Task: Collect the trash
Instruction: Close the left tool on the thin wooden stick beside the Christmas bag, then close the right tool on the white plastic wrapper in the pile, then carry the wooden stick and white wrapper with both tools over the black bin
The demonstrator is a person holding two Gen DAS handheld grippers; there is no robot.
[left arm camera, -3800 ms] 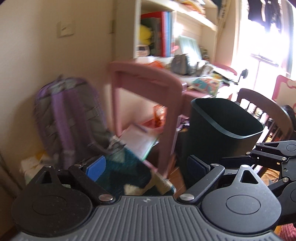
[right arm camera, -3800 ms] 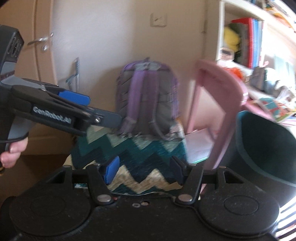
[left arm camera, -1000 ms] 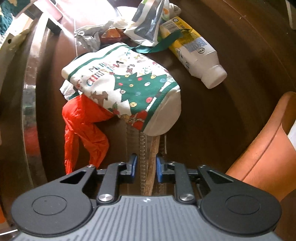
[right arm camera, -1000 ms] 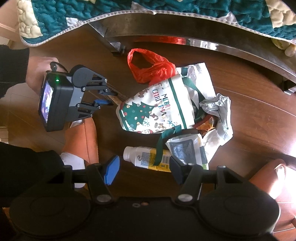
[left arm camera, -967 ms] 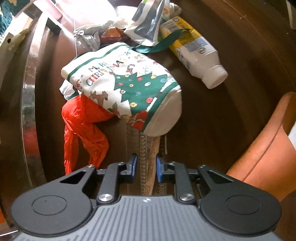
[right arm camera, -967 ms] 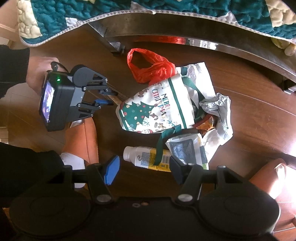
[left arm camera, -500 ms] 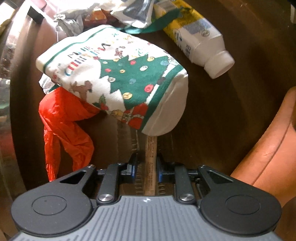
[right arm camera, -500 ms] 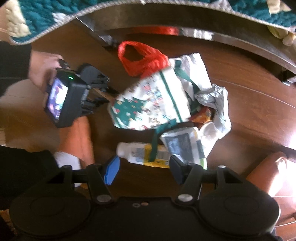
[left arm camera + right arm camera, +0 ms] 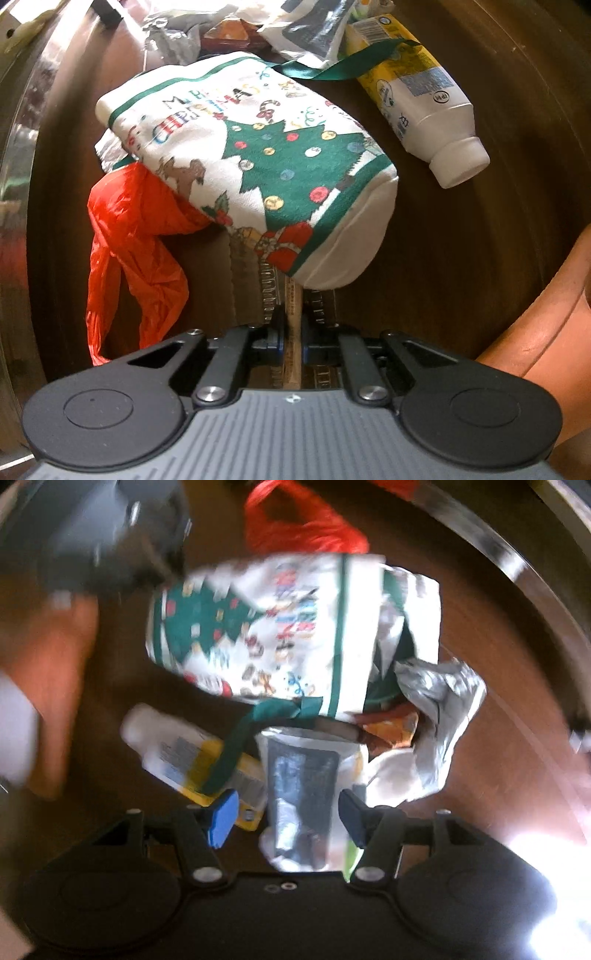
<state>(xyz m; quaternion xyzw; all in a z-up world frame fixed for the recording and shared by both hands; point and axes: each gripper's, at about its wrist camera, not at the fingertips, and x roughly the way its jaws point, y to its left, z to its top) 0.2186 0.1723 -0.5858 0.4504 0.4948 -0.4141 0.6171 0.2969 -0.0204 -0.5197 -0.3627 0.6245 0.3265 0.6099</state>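
Observation:
A pile of trash lies on the dark wood floor. My left gripper (image 9: 291,334) is shut on the edge of a brown cardboard piece (image 9: 293,314) that runs under a white Christmas bag (image 9: 258,155). A red plastic bag (image 9: 129,236) lies left of it and a white and yellow bottle (image 9: 424,107) right of it. My right gripper (image 9: 284,812) is open, its jaws on either side of a white and black pouch (image 9: 303,782). The Christmas bag (image 9: 266,635), the bottle (image 9: 188,753), crumpled foil (image 9: 439,709) and the red bag (image 9: 299,528) lie beyond it; this view is blurred.
A metal bed rail (image 9: 18,147) curves along the left, and also shows in the right wrist view (image 9: 498,554). The person's orange-clad leg (image 9: 543,321) is at the right. The left gripper's body (image 9: 99,542) is a dark blur at upper left.
My right gripper has dropped down to the pile and now straddles the pouch. My left gripper has closed tighter on the cardboard and lifted it, tilting the Christmas bag.

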